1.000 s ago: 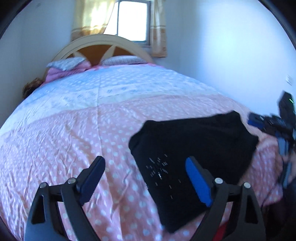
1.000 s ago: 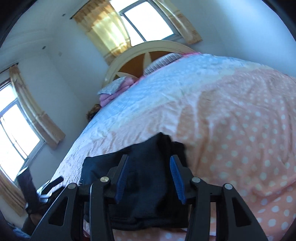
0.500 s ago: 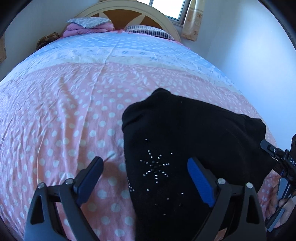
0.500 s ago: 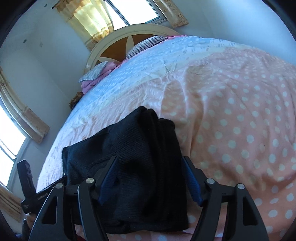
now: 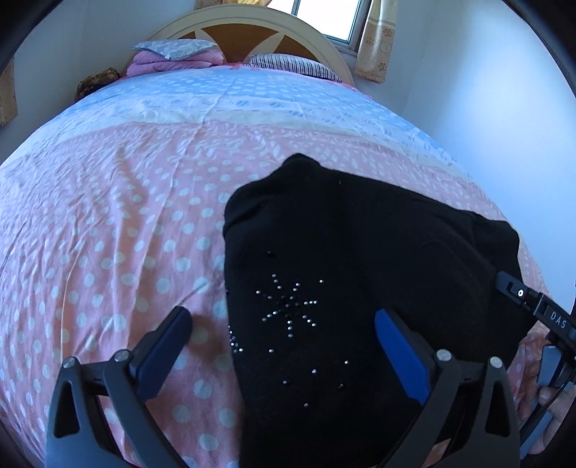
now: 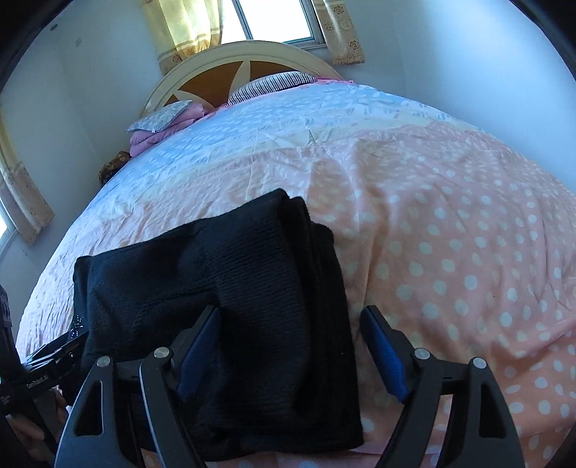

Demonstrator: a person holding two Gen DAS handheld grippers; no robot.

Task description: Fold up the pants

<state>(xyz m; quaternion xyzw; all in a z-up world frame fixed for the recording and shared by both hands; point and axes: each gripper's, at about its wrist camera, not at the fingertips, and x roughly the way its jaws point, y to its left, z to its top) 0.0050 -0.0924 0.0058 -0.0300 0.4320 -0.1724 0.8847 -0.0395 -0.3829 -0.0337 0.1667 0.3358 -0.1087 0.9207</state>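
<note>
Tongs on both sides have just been opening, and neither pair presses on cloth. Left tongs (image 5: 282, 336) stand at their widest: one finger hangs over the bedspread (image 5: 108, 223), the other over the pants (image 5: 360, 252), with the pants' left edge and rhinestone star (image 5: 288, 306) between them. Right tongs (image 6: 289, 347) are also apart, straddling the right edge of the pants (image 6: 230, 288); the thick folded stack lies between the jaws, untouched by either pad.

Compared with a second ago, both views look more steeply down and the garment fills more of each picture. Judgement: the fold appears complete and released, or the tongs are positioned for one more grasp; which cannot be told.

Pants lie as a compact black rectangle directly ahead of both tongs, near the bed's near edge. Both tongs point obliquely downward. Pillows (image 5: 172, 50) and headboard (image 5: 252, 32) lie far beyond.
</note>
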